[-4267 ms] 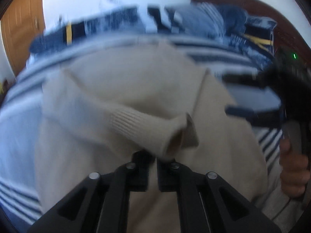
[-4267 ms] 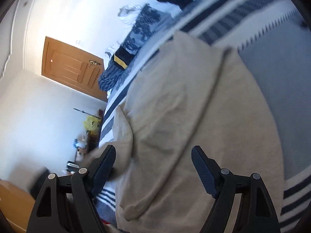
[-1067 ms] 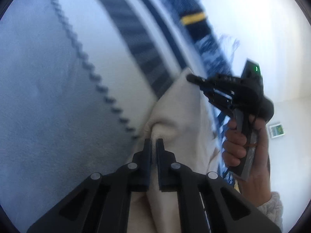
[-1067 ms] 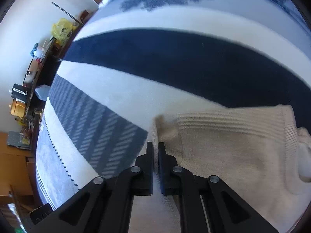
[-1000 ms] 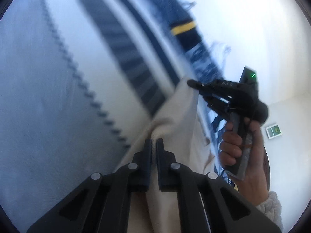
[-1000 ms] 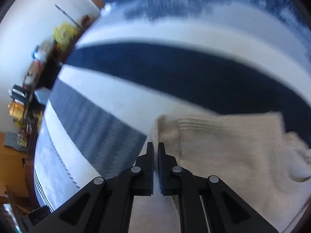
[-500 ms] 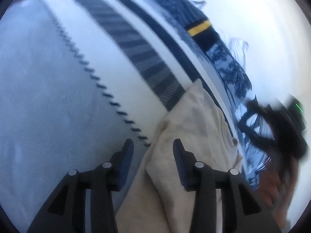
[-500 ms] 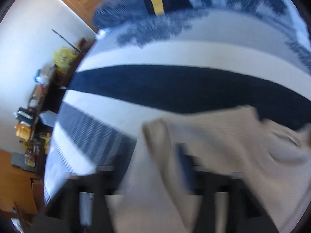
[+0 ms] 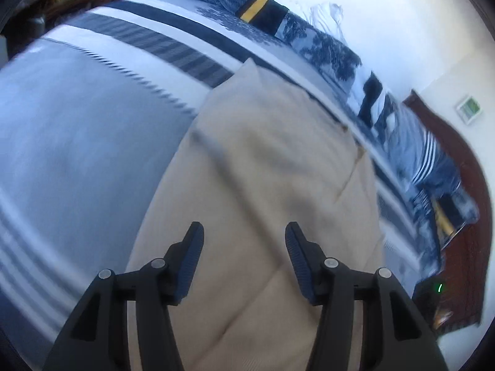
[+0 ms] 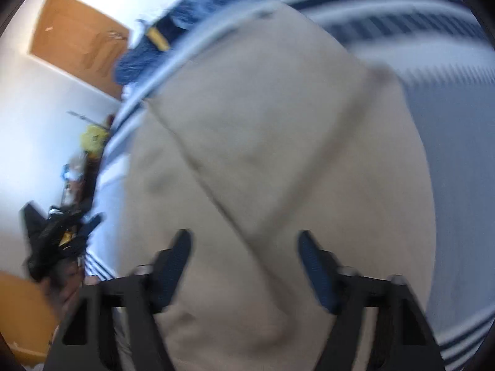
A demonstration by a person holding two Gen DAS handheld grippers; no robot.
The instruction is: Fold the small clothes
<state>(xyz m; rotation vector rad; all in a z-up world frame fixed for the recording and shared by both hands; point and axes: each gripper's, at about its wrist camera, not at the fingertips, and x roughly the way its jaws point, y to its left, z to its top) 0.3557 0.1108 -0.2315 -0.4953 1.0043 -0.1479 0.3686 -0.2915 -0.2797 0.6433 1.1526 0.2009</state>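
Observation:
A beige knit garment lies folded on the striped bed cover. My left gripper is open and empty above its near part. In the right wrist view the same garment fills the middle, with a fold edge running diagonally across it. My right gripper is open and empty above it. The left gripper shows at the left edge of the right wrist view, held in a hand. Both views are blurred by motion.
Dark blue patterned bedding with a yellow band is piled along the far side of the bed. A dark wooden headboard stands at the right. A wooden door and cluttered furniture stand beyond the bed.
Both grippers were shut on edges of the garment a second ago. They have opened, let the garment go and pulled back above it.

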